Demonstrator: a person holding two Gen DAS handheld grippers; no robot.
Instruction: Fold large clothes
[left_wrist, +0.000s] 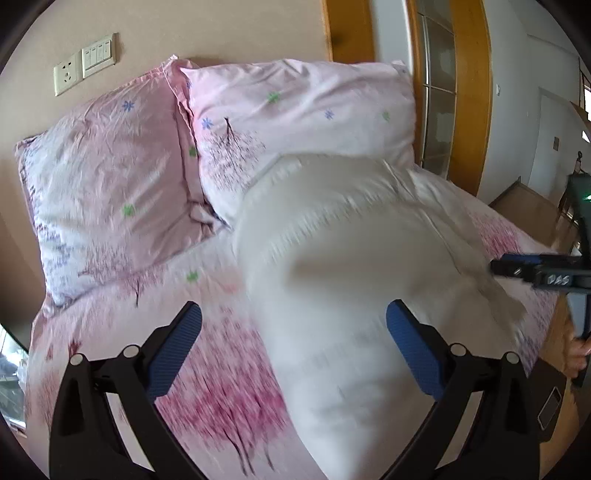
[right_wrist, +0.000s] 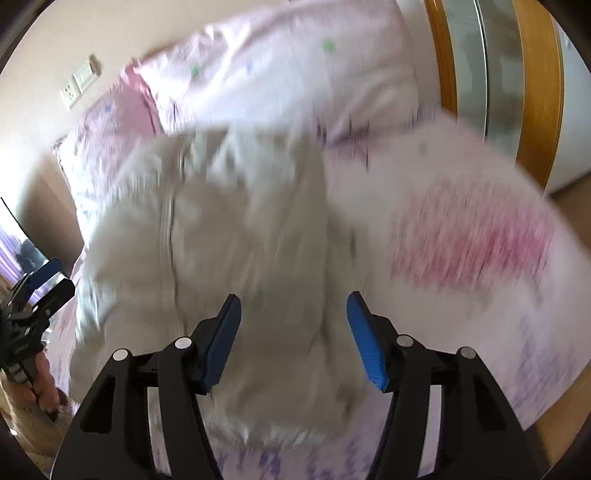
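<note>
A large white padded jacket (left_wrist: 351, 266) lies along the bed, its zipper running lengthwise; it also shows in the right wrist view (right_wrist: 229, 236), blurred by motion. My left gripper (left_wrist: 293, 319) is open and empty, hovering over the jacket's near end. My right gripper (right_wrist: 293, 308) is open and empty above the jacket's lower part. In the left wrist view the right gripper (left_wrist: 496, 267) reaches in from the right edge, at the jacket's side. The left gripper (right_wrist: 55, 275) shows at the left edge of the right wrist view.
The bed has a pink blossom-print sheet (left_wrist: 207, 387). Two pink pillows (left_wrist: 110, 177) (left_wrist: 303, 110) lean at the headboard wall. A wooden door frame (left_wrist: 469, 96) stands to the right. A wall socket and switch (left_wrist: 83, 64) are at upper left.
</note>
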